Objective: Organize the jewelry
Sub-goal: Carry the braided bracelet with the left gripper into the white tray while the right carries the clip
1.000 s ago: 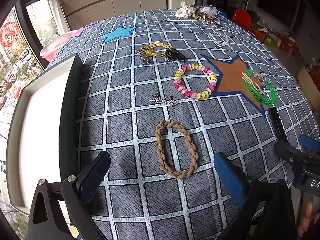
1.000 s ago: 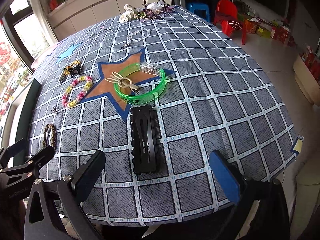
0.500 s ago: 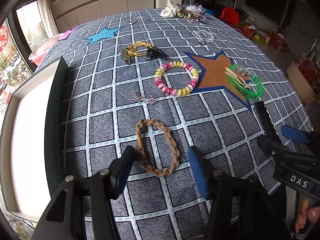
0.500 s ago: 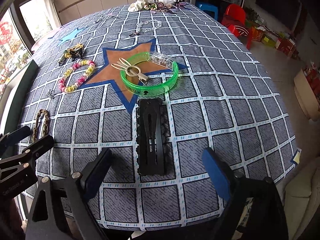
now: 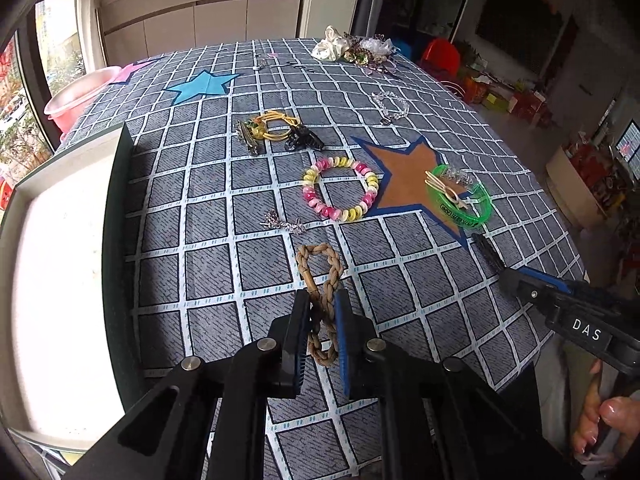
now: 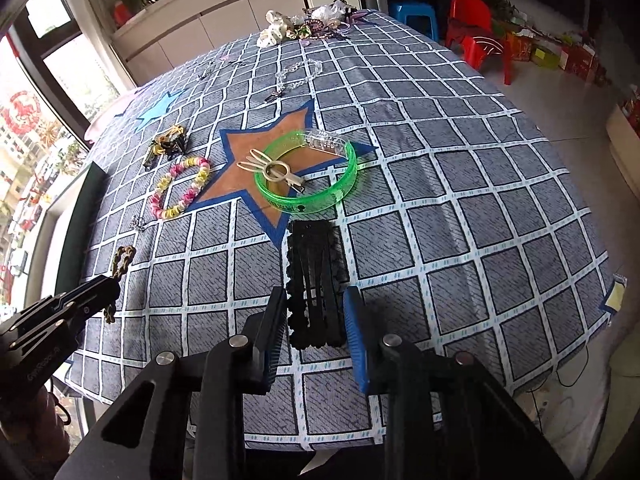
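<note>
On a grey grid-patterned tablecloth (image 5: 224, 208) in a window-lit room, the left gripper (image 5: 323, 322) is closing, pinching a braided bracelet (image 5: 320, 276), while the right gripper (image 6: 316, 326) is closing around a black hair clip (image 6: 314, 280)

I see a table (image 5: 420, 288) covered in a grey checked cloth with star patches. Lying on it: a braided tan bracelet (image 5: 320, 280), a pink-and-yellow beaded bracelet (image 5: 340, 194), a green bangle (image 6: 308, 184), a black hair clip (image 6: 314, 280), yellow hair ties (image 5: 276, 128), and a white-lined tray (image 5: 52, 288) at the left edge.
</note>
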